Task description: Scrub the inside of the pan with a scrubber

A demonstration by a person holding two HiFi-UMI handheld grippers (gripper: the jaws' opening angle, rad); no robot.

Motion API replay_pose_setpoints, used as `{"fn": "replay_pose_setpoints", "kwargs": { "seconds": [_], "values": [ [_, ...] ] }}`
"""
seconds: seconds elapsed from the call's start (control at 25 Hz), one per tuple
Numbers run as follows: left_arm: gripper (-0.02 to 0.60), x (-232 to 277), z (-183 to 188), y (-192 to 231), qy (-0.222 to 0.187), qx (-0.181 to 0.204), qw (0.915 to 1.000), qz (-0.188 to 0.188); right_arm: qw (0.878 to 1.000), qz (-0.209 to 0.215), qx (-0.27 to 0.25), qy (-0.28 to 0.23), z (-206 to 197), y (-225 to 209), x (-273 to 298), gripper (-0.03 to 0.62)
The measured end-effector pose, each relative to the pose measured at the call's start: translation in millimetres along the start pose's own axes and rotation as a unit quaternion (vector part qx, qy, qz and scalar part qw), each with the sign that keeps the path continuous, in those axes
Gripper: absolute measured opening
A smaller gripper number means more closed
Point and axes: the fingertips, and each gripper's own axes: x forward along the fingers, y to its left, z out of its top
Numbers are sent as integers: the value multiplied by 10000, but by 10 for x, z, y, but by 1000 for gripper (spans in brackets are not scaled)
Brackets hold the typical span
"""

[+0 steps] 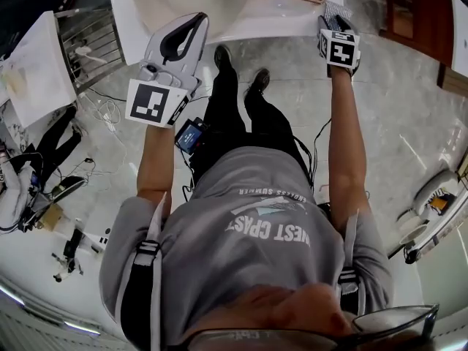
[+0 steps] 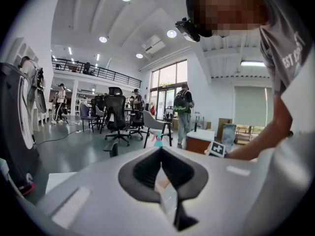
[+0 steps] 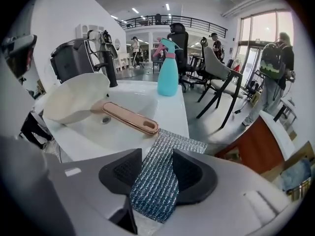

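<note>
Close the wide-open fingers [image 3: 193, 173] of the right gripper [image 3: 156, 176] firmly on the silver mesh scrubber [image 3: 172, 144] lying loose between them at the edge of the white counter [image 3: 170, 107] before lifting. Carry it into the cream pan [image 3: 74, 100] tilted in the sink [image 3: 133, 101], copper handle [image 3: 130, 118] pointing toward the scrubber, and rub in circles. Bring the left gripper [image 2: 160, 152], fingers [image 2: 142, 173] shut on nothing, to steady that handle. Mind the teal spray bottle [image 3: 168, 73] on that counter, with a busy open office of swivel chairs [image 2: 117, 114] beyond.

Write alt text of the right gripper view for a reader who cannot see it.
A silvery scrubber lies between the right gripper's parted jaws at a white sink's edge. In the sink rests a cream pan with a pink handle; a teal spray bottle stands behind.
</note>
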Motion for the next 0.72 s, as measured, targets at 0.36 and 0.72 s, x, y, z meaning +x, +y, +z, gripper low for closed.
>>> {"fn": "replay_pose_setpoints", "kwargs": {
  "seconds": [0.36,0.72],
  "values": [
    [2,34,60,103,4,-71,10000,66,9993,20,249,283,-24,-104,-59,118],
    [2,-67,101,328,-60,-61,9997,216,9971,25,765,25,-28,-214,-129,20]
  ]
}}
